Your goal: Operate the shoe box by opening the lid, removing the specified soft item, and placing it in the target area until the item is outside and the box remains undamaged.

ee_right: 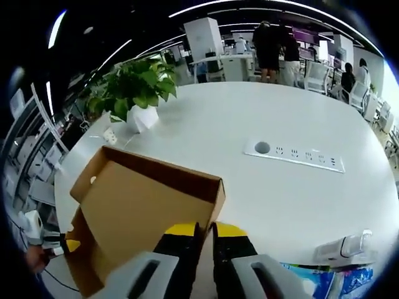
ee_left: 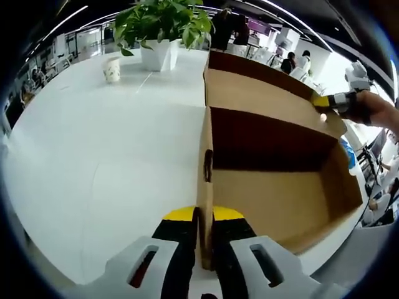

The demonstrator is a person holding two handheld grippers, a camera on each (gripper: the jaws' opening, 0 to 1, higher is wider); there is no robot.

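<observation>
Left gripper view: my left claw (ee_left: 204,218) pinches the near wall of the box (ee_left: 274,187), which sits open on the white tabletop (ee_left: 93,156). I'd judge it light, stiff corrugated card that creases easily, so I grip edges only. No soft item visible inside.

Right gripper view: right claw (ee_right: 204,233) clamps the raised lid (ee_right: 149,205); plant (ee_right: 134,87) far left.
</observation>
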